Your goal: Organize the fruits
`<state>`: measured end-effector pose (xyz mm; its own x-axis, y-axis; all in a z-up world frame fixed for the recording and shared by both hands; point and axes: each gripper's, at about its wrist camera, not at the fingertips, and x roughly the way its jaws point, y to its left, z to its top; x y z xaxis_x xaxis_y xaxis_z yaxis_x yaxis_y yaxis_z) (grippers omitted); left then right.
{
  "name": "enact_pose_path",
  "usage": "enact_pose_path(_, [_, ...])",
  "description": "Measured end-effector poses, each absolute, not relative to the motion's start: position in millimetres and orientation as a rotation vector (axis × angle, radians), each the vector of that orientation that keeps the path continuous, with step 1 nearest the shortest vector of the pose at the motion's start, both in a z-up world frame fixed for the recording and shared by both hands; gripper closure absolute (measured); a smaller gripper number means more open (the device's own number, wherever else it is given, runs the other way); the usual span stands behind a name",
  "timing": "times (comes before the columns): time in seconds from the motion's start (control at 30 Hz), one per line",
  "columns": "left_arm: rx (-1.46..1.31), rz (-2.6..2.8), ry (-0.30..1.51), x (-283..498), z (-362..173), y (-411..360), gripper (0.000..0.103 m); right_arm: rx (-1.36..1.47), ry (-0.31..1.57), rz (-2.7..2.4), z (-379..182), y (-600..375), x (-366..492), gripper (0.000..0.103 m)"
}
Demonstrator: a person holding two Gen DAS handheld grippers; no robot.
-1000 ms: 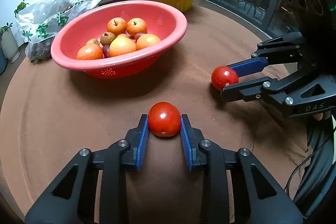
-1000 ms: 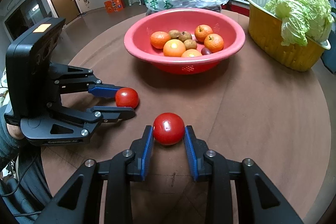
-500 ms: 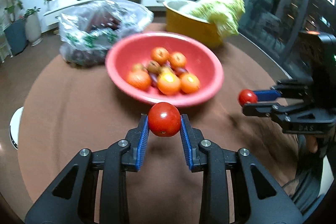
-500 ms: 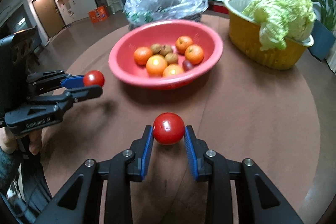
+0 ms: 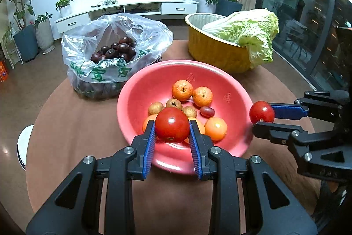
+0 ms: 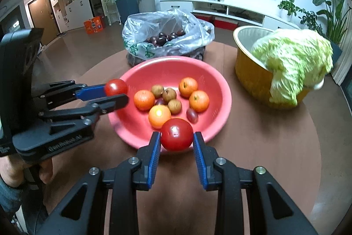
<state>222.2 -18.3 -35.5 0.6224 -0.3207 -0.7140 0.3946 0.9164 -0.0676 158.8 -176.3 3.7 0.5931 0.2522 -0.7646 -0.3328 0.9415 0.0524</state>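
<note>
My left gripper [image 5: 172, 128] is shut on a red tomato [image 5: 172, 127] and holds it above the near rim of the pink bowl [image 5: 154, 83]. My right gripper [image 6: 176, 135] is shut on a second red tomato [image 6: 176, 134], held over the bowl's [image 6: 211, 89] near edge. The bowl holds several oranges, small brown fruits and a dark grape. In the left wrist view the right gripper [image 5: 261, 118] and its tomato [image 5: 261, 111] hang at the bowl's right side. In the right wrist view the left gripper [image 6: 116, 94] and its tomato [image 6: 116, 87] hang at the bowl's left rim.
A clear plastic bag [image 5: 114, 47] of dark fruits lies behind the bowl to the left. A yellow basin [image 5: 213, 52] with a napa cabbage [image 5: 248, 32] stands behind to the right. All rest on a round brown table [image 5: 72, 124].
Both grippers have risen from the table with their tomatoes and moved forward to the pink bowl, now holding them above its rim.
</note>
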Motion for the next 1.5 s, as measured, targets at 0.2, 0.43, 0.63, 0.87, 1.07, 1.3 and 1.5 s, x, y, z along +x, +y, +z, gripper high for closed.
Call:
enact_pose_path(0.2, [0.111, -0.407, 0.813, 234, -46, -22, 0.075, -0.104, 0.884, 0.33, -2, -173, 175, 0.07])
enact_pose_path(0.43, [0.118, -0.391, 0.843, 247, -60, -23, 0.075, -0.116, 0.907, 0.318, -13, -174, 196, 0.07])
enact_pose_path(0.63, [0.126, -0.383, 0.85, 253, -67, -24, 0.075, -0.137, 0.926, 0.312, -22, -174, 209, 0.07])
enact_pose_path(0.87, [0.131, -0.373, 0.855, 256, -68, -26, 0.074, -0.15, 0.937, 0.31, -27, -174, 216, 0.07])
enact_pose_path(1.07, [0.118, -0.392, 0.836, 253, -62, -25, 0.048, -0.162, 0.936, 0.313, -26, -173, 213, 0.067])
enact_pose_path(1.3, [0.108, -0.36, 0.805, 242, -52, -18, 0.033, -0.189, 0.901, 0.293, -11, -181, 198, 0.061])
enact_pose_path(1.5, [0.068, -0.268, 0.752, 222, -35, 4, 0.011, -0.161, 0.869, 0.252, 5, -203, 175, 0.06])
